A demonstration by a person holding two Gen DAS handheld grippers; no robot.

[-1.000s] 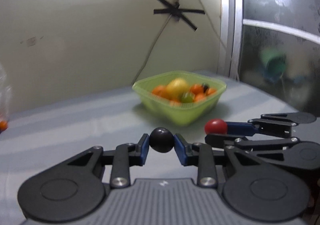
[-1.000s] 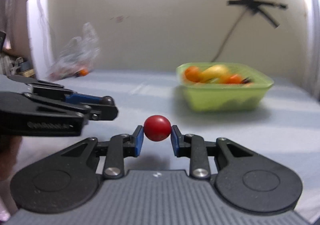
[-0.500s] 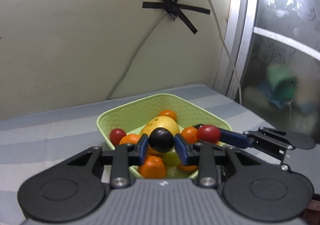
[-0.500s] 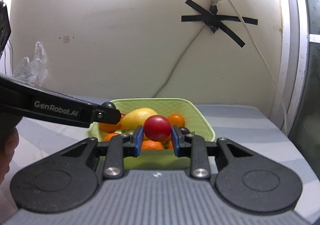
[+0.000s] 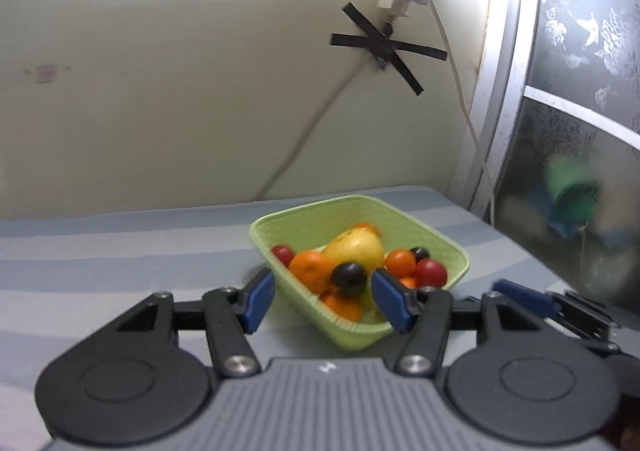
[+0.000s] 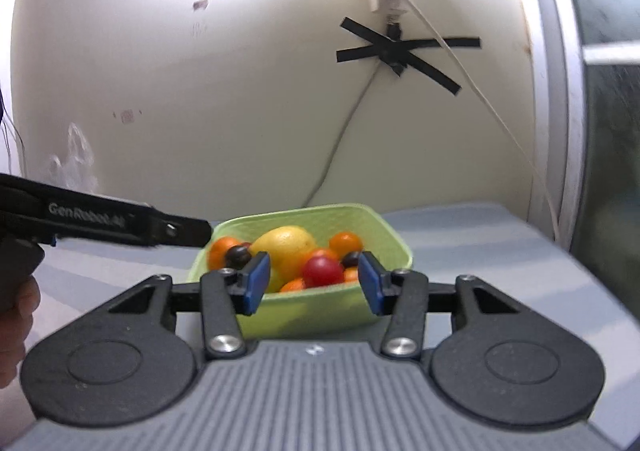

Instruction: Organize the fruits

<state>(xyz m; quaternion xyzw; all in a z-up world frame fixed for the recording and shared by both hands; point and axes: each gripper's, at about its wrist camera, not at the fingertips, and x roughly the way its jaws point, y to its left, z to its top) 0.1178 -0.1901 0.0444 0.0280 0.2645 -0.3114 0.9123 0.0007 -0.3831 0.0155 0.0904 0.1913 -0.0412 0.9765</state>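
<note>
Presently, left wrist view: left gripper (image 5: 323, 301) — jaws opening, blue pads well apart, nothing pressed between them. A dark plum (image 5: 349, 278) shows in the gap but clear of both pads; it appears to rest on the pile in the green basket (image 5: 456, 251), which sits straight ahead and below the fingertips on the striped table (image 5: 120, 243). Basket contents: a yellow lemon (image 5: 354, 247), an orange (image 5: 310, 269), a second orange (image 5: 401, 262), a red tomato (image 5: 430, 273), a further red fruit (image 5: 282, 254) at the near-left rim, and another dark plum (image 5: 419, 253). One blue pad of the right gripper (image 5: 520, 297) enters low on the right, just beside the basket.

Right wrist view: right gripper (image 6: 313, 285) — jaws opening, pads apart, gripping nothing. A red tomato (image 6: 323, 271) lies in line with the gap yet untouched, among the fruit in the green basket (image 6: 394, 247). The left gripper's finger crosses from the left at the basket's rim.

Key relation — both claws hover at the basket's near edge, pointing slightly downward into it, side by side and about equally near. Judged: both fruits are delivered; the coming move is likely a retreat away from the basket toward whatever fruit remains elsewhere.
</note>
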